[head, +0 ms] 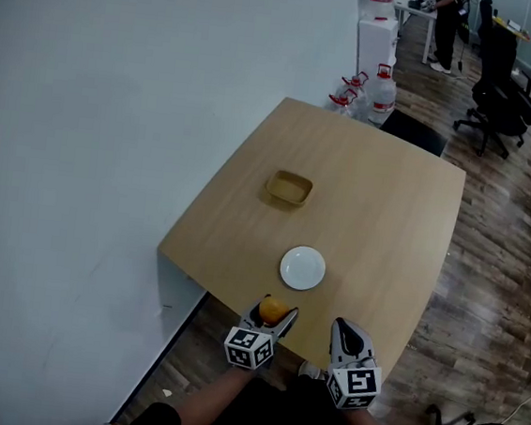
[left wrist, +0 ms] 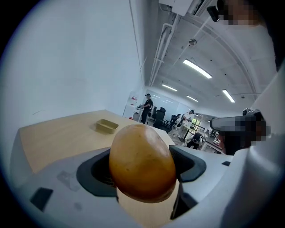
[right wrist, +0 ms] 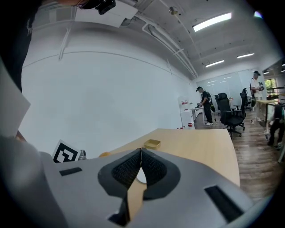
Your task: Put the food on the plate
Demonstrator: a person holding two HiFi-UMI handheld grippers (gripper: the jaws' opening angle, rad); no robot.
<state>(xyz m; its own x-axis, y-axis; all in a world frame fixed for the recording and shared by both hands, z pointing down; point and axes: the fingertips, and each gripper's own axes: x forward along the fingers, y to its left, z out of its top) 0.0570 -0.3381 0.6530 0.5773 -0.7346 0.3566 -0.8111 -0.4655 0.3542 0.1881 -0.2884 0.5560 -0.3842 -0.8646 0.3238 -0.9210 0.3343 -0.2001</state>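
An orange-yellow, egg-shaped piece of food [left wrist: 141, 162] is clamped between the jaws of my left gripper [head: 274, 313], which is shut on it over the table's near edge. In the head view the food [head: 273, 310] shows just short of the round white plate [head: 303, 267]. My right gripper [head: 348, 336] hangs beside it to the right, shut with nothing between its jaws; in the right gripper view its jaws [right wrist: 140, 165] meet, with a sliver of the plate [right wrist: 140, 177] behind them.
A shallow tan tray [head: 289, 188] sits on the wooden table [head: 381, 191] beyond the plate; it also shows as a tan tray [left wrist: 107, 126] and tan tray [right wrist: 152, 144]. White wall at left. Water jugs [head: 381, 87], office chairs [head: 501, 90] and a person [head: 446, 18] stand beyond.
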